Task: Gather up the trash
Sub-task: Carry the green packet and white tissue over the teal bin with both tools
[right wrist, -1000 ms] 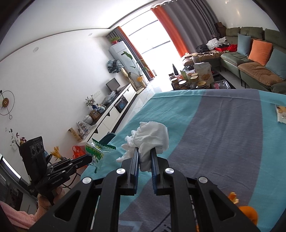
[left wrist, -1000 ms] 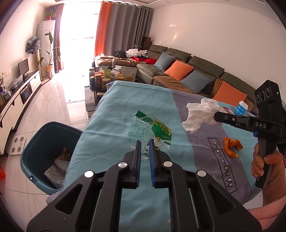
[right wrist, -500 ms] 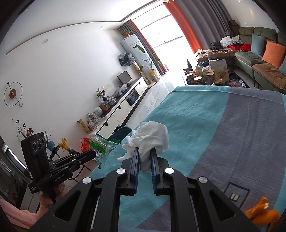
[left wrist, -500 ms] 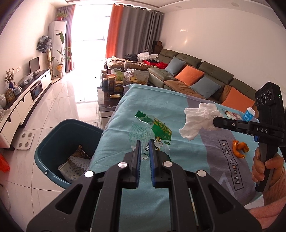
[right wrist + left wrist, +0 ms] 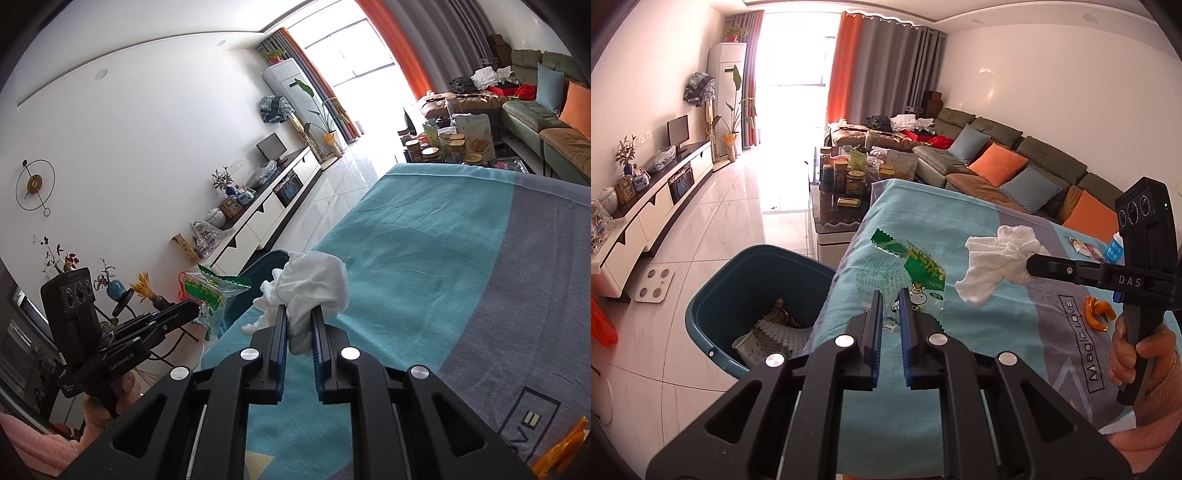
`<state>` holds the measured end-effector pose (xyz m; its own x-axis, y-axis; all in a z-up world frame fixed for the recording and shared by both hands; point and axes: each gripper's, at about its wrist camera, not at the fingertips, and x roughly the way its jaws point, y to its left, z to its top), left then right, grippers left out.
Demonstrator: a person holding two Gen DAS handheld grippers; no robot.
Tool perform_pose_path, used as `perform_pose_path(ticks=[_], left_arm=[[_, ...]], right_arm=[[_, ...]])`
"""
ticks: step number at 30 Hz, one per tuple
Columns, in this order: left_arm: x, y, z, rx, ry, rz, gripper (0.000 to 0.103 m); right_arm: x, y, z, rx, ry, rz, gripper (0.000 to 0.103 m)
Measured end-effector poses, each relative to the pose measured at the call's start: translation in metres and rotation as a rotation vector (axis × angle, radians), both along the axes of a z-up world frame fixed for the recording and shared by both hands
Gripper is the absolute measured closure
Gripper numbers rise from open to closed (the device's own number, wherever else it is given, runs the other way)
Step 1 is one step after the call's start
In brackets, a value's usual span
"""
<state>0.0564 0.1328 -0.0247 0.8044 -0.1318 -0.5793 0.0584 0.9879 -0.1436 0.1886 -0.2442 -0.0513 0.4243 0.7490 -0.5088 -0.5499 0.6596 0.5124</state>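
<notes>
Both grippers tilt down over the table (image 5: 916, 221); the left gripper (image 5: 889, 295) pinches a green wrapper (image 5: 916, 273), the right gripper (image 5: 298, 314) clamps a white tissue (image 5: 317, 284). At eight o'clock from the wrapper in the left view, the blue bin (image 5: 713, 295) holds crumpled trash (image 5: 775, 325).

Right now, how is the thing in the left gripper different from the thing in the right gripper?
The left gripper holds a clear plastic wrapper with green print, thin and see-through; the right gripper holds a plain white tissue, opaque and crumpled into a soft wad. Both are pinched between shut fingers and lifted off the tablecloth.
</notes>
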Motion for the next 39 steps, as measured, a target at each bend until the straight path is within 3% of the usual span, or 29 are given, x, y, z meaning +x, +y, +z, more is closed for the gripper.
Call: perform_pose_path(ticks=[39], left_arm=[[-0.004, 0.073, -0.009, -0.001, 0.021, 0.172, 0.094]], right_arm=[[0.019, 0.091, 0.005, -0.068, 0.004, 0.166, 0.092]])
